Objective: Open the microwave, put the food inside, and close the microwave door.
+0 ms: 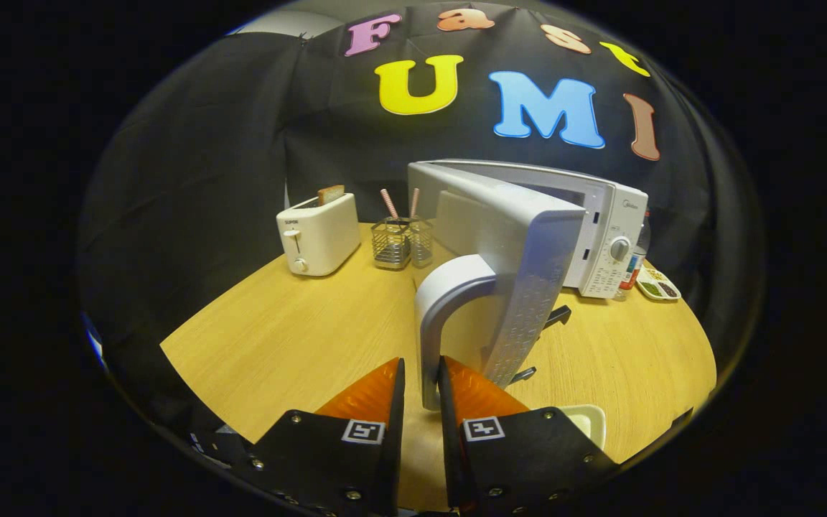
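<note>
The white microwave stands at the back right of the round wooden table. Its door is swung wide open towards me, edge-on. The door's curved handle runs down between my fingers, and my gripper is shut on its lower end. A rim of a white dish peeks out just behind my right finger, with its contents hidden. The oven's inside is hidden by the door.
A white toaster with a slice of bread in it stands at the back left. Beside it is a wire holder with striped straws. A bottle and a small tray sit right of the microwave.
</note>
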A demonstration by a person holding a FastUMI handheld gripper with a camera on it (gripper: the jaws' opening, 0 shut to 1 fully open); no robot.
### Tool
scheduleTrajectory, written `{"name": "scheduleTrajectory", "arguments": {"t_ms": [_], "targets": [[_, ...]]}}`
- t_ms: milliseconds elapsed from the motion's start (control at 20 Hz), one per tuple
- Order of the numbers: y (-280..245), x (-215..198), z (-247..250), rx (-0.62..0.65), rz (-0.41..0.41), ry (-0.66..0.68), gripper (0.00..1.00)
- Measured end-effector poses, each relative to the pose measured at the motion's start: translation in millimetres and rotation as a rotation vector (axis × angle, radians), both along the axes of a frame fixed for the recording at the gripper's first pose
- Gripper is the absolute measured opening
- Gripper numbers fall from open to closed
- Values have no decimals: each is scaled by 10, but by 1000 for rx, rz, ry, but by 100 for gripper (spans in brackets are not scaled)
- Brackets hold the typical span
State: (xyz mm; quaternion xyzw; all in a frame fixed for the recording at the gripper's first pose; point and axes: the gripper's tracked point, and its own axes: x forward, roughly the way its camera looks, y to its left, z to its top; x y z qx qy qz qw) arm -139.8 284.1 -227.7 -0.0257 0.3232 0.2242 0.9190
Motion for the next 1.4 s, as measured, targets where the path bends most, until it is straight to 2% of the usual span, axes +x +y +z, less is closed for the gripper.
{"name": "scheduleTrajectory", "arguments": {"t_ms": [300, 500, 850, 1000, 1100, 1150, 1200, 1250, 1300, 1400], "targets": [[203, -126, 49, -53, 77, -26, 26], [303, -246, 82, -23, 109, -3, 25], [766, -413, 742, 194, 267, -57, 26], [815, -359, 1225, 273, 267, -124, 27], [826, -273, 1526, 321, 253, -172, 36], [801, -226, 1642, 333, 241, -190, 62], [733, -185, 1728, 341, 218, -213, 73], [661, -142, 1814, 346, 192, -236, 88], [571, -79, 1882, 344, 162, -261, 94], [352, 42, 1961, 332, 100, -291, 96]]}}
